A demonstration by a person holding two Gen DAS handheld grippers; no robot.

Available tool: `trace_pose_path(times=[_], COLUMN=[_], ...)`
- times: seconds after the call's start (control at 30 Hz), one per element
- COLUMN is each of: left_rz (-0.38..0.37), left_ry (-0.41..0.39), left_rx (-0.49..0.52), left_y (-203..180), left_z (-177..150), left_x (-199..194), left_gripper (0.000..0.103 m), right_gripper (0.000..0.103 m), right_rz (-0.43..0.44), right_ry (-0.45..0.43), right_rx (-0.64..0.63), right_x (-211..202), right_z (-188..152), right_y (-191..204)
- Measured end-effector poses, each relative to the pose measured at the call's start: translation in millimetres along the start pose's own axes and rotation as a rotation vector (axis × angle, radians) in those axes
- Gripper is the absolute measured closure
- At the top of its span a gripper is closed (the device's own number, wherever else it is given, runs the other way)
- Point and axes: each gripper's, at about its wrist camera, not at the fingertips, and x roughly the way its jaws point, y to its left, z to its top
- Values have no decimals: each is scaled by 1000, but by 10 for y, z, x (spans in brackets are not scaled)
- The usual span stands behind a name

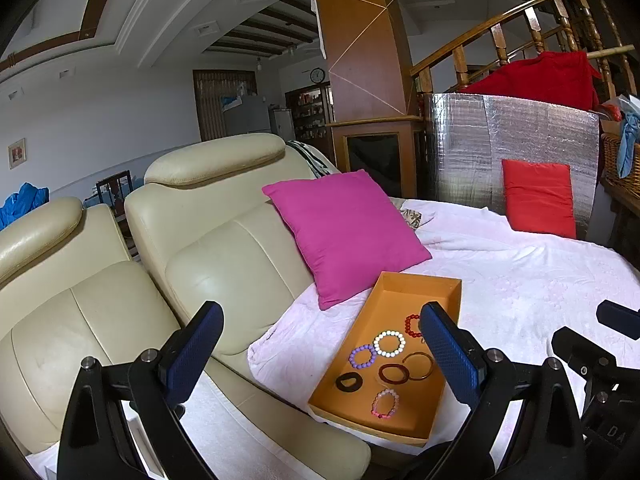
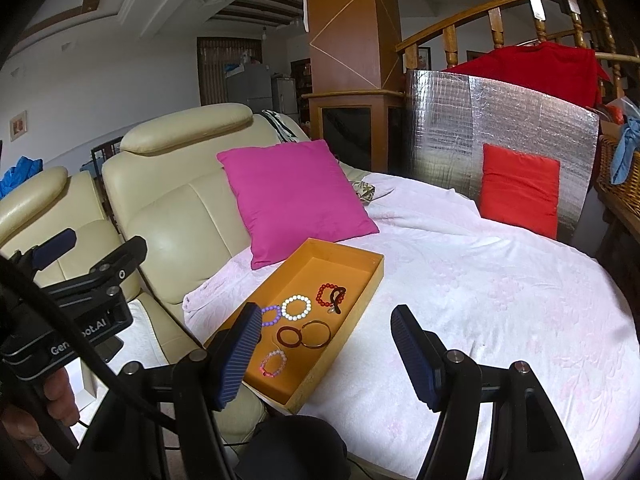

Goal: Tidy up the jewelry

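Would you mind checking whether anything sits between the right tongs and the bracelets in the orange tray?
Nothing visible blocks the way. The right tongs are open and empty above the orange tray's near right wall, and the bracelets lie uncovered on its floor. Only the low tray wall needs clearing.

Both wrist views look forward from near, slightly downward — sharing the orange tray and sofa.

Seven bracelets lie loose inside the open orange box.
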Motion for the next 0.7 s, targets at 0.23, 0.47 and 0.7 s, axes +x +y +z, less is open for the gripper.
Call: trace_pose_path(times=[0.23,0.47,0.7], left_rz=[1,3,3], left_ry=[5,20,33], left_rx=[-1,1,-6], left_y=[4,5,49], left_z=[-11,-40,-48], left_x=[27,102,170], left_gripper=[5,5,5], right_gripper=[32,32,32], right_rz=[-1,3,1], right_ry=[1,10,14], right_rx=[-1,3,2], right_x=[8,73,119], right_z=[8,17,31], right_y=[0,-17,-23])
